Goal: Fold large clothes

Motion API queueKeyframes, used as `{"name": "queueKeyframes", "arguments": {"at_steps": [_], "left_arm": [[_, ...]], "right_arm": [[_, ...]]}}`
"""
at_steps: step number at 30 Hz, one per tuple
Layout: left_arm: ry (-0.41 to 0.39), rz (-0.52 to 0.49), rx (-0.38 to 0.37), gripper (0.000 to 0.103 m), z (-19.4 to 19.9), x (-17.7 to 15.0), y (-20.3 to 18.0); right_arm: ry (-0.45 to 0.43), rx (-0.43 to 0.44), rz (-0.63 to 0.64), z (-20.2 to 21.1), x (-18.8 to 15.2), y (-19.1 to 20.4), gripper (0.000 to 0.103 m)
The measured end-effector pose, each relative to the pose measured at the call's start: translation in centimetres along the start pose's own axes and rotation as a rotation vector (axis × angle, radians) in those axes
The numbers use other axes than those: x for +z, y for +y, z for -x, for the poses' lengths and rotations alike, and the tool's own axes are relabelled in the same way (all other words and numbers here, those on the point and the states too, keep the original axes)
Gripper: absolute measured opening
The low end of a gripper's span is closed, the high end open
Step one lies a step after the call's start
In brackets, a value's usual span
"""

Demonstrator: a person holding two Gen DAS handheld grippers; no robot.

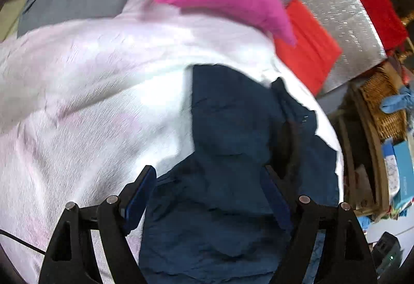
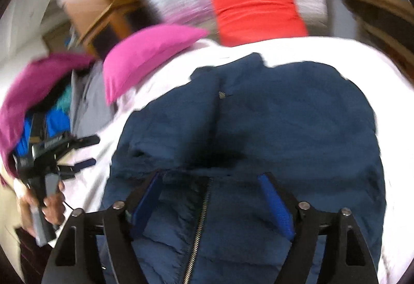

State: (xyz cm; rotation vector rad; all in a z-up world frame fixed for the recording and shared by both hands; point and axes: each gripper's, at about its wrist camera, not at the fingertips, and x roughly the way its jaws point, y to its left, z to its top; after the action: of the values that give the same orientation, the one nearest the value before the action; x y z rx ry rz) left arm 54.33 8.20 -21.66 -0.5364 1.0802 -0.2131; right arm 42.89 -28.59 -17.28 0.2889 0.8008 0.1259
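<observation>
Nearest my right camera, the zipper of the navy jacket runs up between the fingers of my right gripper, which stands wide open over it, gripping nothing. I judge the jacket is spread on the white sheet so I can fold it flat. My left gripper is also wide open and empty, poised above the jacket's edge beside bare sheet.
</observation>
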Motion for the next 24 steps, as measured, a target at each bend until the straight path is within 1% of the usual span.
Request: {"name": "queueKeyframes", "arguments": {"at_steps": [3, 6, 8, 10, 11, 12, 13, 14, 15, 16, 17, 19, 20, 21, 22, 23, 24], "left_arm": [[0.027, -0.023, 0.045, 0.083, -1.0, -0.5, -0.7], [0.06, -0.045, 0.093, 0.083, -2.1, -1.1, -1.2], [0.08, -0.055, 0.114, 0.083, -2.7, -1.4, -1.5], [0.094, -0.062, 0.128, 0.083, -3.3, -1.8, -1.5], [0.097, -0.069, 0.136, 0.083, -3.7, -1.9, -2.0], [0.098, -0.073, 0.143, 0.083, -3.9, -2.0, -2.1], [0.1, -0.076, 0.148, 0.083, -4.0, -2.1, -2.2], [0.103, -0.076, 0.149, 0.083, -4.2, -2.2, -2.3], [0.103, -0.077, 0.151, 0.083, -4.3, -2.3, -2.5], [0.102, -0.079, 0.154, 0.083, -4.4, -2.3, -2.7], [0.102, -0.081, 0.159, 0.083, -4.5, -2.4, -2.9], [0.101, -0.086, 0.163, 0.083, -4.7, -2.4, -3.2], [0.101, -0.088, 0.166, 0.083, -5.6, -1.9, -3.9], [0.101, -0.09, 0.168, 0.083, -5.6, -2.0, -4.1], [0.101, -0.09, 0.17, 0.083, -5.8, -2.0, -4.3], [0.099, -0.09, 0.169, 0.083, -5.8, -2.1, -4.4], [0.097, -0.091, 0.167, 0.083, -5.6, -2.1, -4.3]], "right_arm": [[0.029, -0.064, 0.114, -2.1, 0.4, 3.0, 0.081], [0.066, -0.186, 0.247, -4.6, 0.9, 5.5, 0.082], [0.052, -0.284, 0.317, -5.9, 1.2, 6.6, 0.082], [0.039, -0.341, 0.336, -6.7, 1.8, 6.9, 0.082], [0.025, -0.351, 0.328, -6.9, 2.1, 6.7, 0.081], [0.007, -0.349, 0.309, -6.8, 2.4, 6.3, 0.078], [-0.015, -0.339, 0.275, -6.6, 2.7, 5.7, 0.058], [-0.024, -0.316, 0.213, -6.3, 3.2, 4.7, 0.045], [-0.019, -0.293, 0.139, -6.3, 3.6, 3.6, 0.045], [-0.024, -0.236, 0.004, -5.8, 3.9, 1.3, 0.045], [-0.026, -0.188, -0.095, -5.4, 3.9, -0.4, 0.045], [-0.015, -0.033, -0.346, -5.1, 3.1, -5.0, 0.045], [-0.009, 0.074, -0.492, -5.1, 2.2, -7.7, 0.045], [-0.007, 0.14, -0.593, -5.3, 1.4, -9.5, 0.046], [-0.005, 0.193, -0.679, -5.4, 0.4, -11.1, 0.05], [-0.005, 0.241, -0.744, -5.4, -0.5, -12.5, 0.052], [-0.009, 0.279, -0.773, -5.4, -1.2, -13.4, 0.052]]}}
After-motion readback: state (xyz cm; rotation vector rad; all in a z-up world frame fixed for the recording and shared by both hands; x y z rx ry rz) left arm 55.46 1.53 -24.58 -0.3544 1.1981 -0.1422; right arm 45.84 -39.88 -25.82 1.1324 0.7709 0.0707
